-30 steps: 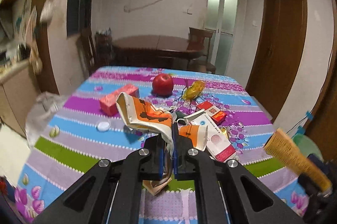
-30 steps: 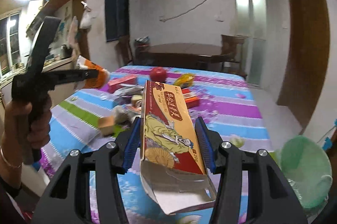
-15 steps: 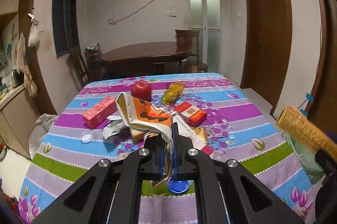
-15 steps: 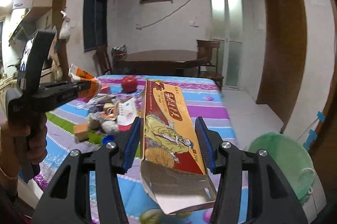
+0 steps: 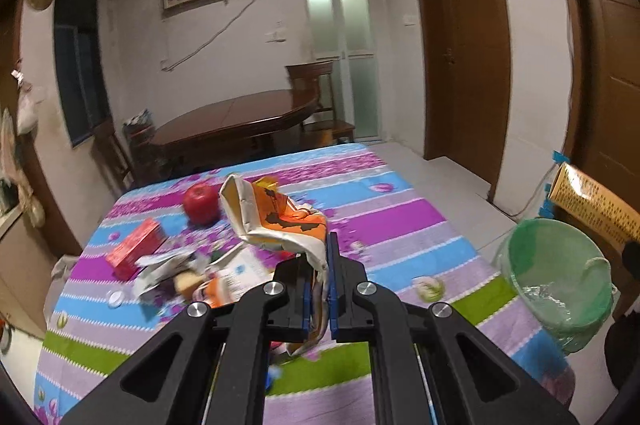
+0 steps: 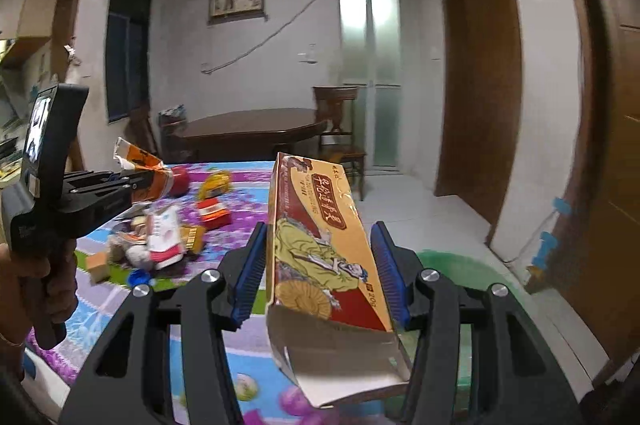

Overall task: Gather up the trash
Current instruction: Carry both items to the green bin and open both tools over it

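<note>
My left gripper point(image 5: 319, 277) is shut on a crumpled orange and white wrapper point(image 5: 276, 221) and holds it above the table. It also shows in the right wrist view point(image 6: 136, 181). My right gripper point(image 6: 322, 273) is shut on a long yellow and red carton point(image 6: 320, 245) with an open flap, held over the table's right edge above the green bin point(image 6: 460, 265). The carton's end shows in the left wrist view point(image 5: 592, 201). The green-lined bin point(image 5: 556, 281) stands on the floor to the right of the table.
The striped tablecloth point(image 5: 400, 221) carries a red apple point(image 5: 200, 203), a red box point(image 5: 136, 249), a pile of wrappers and cartons point(image 6: 168, 237) and a yellow packet point(image 6: 214, 183). A dark wooden table point(image 5: 236, 125) and chair point(image 6: 340, 129) stand behind. Brown doors point(image 5: 464, 45) are at the right.
Both grippers have swung to the right with their loads. The green bin has come into fuller view at the right of the table.
</note>
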{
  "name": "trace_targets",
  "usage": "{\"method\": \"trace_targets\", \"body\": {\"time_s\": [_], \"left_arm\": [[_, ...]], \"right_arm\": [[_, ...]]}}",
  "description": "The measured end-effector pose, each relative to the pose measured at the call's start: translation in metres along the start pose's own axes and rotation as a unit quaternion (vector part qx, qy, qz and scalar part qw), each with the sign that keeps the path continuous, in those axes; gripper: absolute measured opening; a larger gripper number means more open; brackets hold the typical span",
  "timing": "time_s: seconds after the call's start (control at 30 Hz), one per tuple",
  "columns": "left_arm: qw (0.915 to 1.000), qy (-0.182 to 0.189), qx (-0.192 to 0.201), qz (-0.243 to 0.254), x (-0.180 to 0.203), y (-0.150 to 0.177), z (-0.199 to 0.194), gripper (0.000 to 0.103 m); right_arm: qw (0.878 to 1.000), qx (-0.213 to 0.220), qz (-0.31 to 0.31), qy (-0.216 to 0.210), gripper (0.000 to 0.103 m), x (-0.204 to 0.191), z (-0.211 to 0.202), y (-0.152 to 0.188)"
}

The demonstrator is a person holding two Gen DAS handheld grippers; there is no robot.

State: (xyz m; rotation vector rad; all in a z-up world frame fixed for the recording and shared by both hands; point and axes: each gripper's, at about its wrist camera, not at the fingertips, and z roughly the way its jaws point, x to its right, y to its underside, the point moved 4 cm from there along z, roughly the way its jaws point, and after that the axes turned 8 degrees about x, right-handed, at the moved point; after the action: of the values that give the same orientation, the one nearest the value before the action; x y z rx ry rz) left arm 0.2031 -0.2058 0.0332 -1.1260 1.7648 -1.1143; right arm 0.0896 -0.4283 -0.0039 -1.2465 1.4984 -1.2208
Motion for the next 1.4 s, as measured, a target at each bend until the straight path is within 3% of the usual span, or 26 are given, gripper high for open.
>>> {"method": "trace_targets", "body": {"time_s": [0.17, 0.3, 0.4, 0.53, 0.67, 0.7, 0.8, 0.87, 1.0, 1.07, 1.1, 1.13, 1.2, 1.4], "left_arm": [[0.9990, 0.037, 0.003, 0.023, 0.055, -0.011, 0.017, 0.007], [0.9944, 0.102, -0.013, 0.026, 0.103, -0.019, 0.040, 0.007], [0.9863, 0.160, -0.029, 0.027, 0.142, -0.027, 0.058, 0.007], [0.9626, 0.262, -0.062, 0.029, 0.199, -0.031, 0.082, 0.007], [0.9298, 0.349, -0.113, 0.024, 0.243, -0.025, 0.107, 0.007], [0.9180, 0.373, -0.133, 0.022, 0.255, -0.022, 0.116, 0.007], [0.8985, 0.401, -0.178, 0.022, 0.276, -0.006, 0.136, 0.007], [0.8899, 0.409, -0.200, 0.020, 0.288, 0.003, 0.147, 0.007], [0.8801, 0.417, -0.227, 0.012, 0.302, 0.019, 0.161, 0.007], [0.8832, 0.405, -0.236, 0.019, 0.309, 0.024, 0.169, 0.019], [0.8844, 0.400, -0.239, 0.019, 0.309, 0.028, 0.174, 0.041], [0.8877, 0.395, -0.236, 0.014, 0.307, 0.029, 0.176, 0.056], [0.8956, 0.382, -0.227, 0.006, 0.302, 0.029, 0.180, 0.056], [0.9008, 0.376, -0.217, 0.001, 0.288, 0.030, 0.180, 0.056]], "right_arm": [[0.999, -0.012, 0.028, 0.046, 0.050, 0.051, -0.001, 0.000], [0.994, -0.036, 0.067, 0.082, 0.051, 0.099, 0.000, 0.004], [0.988, -0.060, 0.093, 0.109, 0.051, 0.133, 0.001, 0.008], [0.978, -0.094, 0.128, 0.137, 0.051, 0.166, 0.005, 0.016], [0.967, -0.126, 0.171, 0.142, 0.051, 0.188, 0.013, 0.028], [0.964, -0.133, 0.185, 0.140, 0.051, 0.191, 0.016, 0.031], [0.950, -0.153, 0.241, 0.124, 0.051, 0.203, 0.026, 0.047], [0.943, -0.163, 0.265, 0.118, 0.051, 0.206, 0.032, 0.056], [0.931, -0.180, 0.299, 0.108, 0.051, 0.209, 0.044, 0.071], [0.927, -0.187, 0.308, 0.100, 0.054, 0.211, 0.050, 0.075], [0.926, -0.192, 0.309, 0.101, 0.058, 0.211, 0.053, 0.077], [0.923, -0.195, 0.312, 0.108, 0.065, 0.212, 0.054, 0.079], [0.923, -0.189, 0.317, 0.106, 0.066, 0.211, 0.054, 0.077], [0.928, -0.182, 0.309, 0.098, 0.066, 0.206, 0.051, 0.070]]}}
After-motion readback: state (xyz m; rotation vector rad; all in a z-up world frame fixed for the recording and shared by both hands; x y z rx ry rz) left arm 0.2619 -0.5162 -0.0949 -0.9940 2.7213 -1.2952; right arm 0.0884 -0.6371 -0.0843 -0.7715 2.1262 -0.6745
